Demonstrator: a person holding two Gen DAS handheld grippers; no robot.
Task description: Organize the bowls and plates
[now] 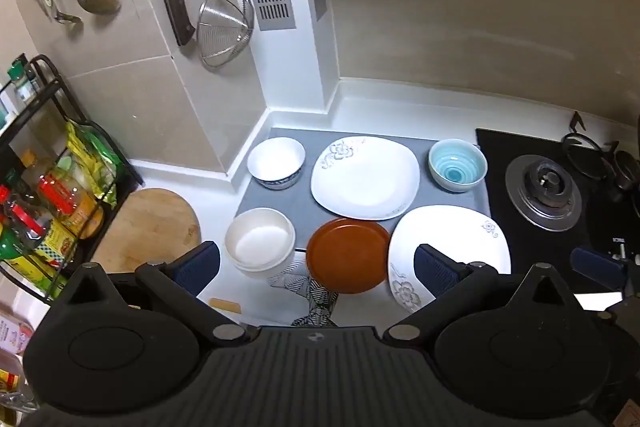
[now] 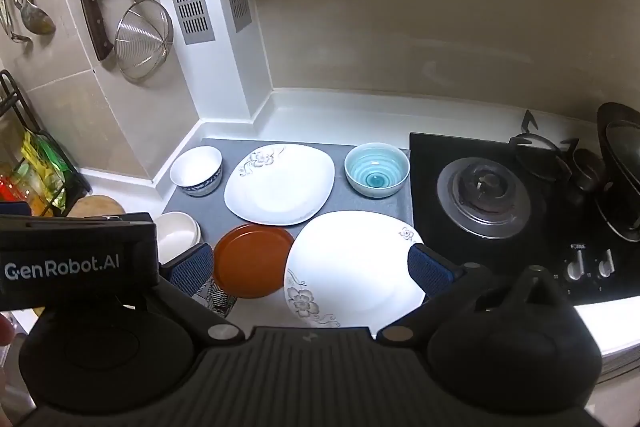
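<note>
On a grey mat [image 1: 288,203] [image 2: 344,203] lie a white floral plate [image 1: 366,177] [image 2: 280,183], a blue-patterned white bowl [image 1: 276,163] [image 2: 196,171] and a light-blue bowl [image 1: 458,165] [image 2: 377,169]. Nearer me sit stacked cream bowls [image 1: 260,243] [image 2: 176,233], a brown plate [image 1: 348,255] [image 2: 252,261] and a second white floral plate [image 1: 452,247] [image 2: 352,263]. My left gripper [image 1: 316,267] hovers open above the brown plate, nothing between its fingers. My right gripper [image 2: 310,267] hovers open over the near white plate. The left gripper's body fills the right wrist view's left edge.
A black gas hob [image 1: 560,199] [image 2: 500,203] borders the mat on the right. A round wooden board [image 1: 148,227] and a black rack of bottles [image 1: 48,195] stand left. A strainer [image 1: 226,23] [image 2: 144,41], knife and ladles hang on the wall. A patterned cloth [image 1: 312,295] lies under the brown plate.
</note>
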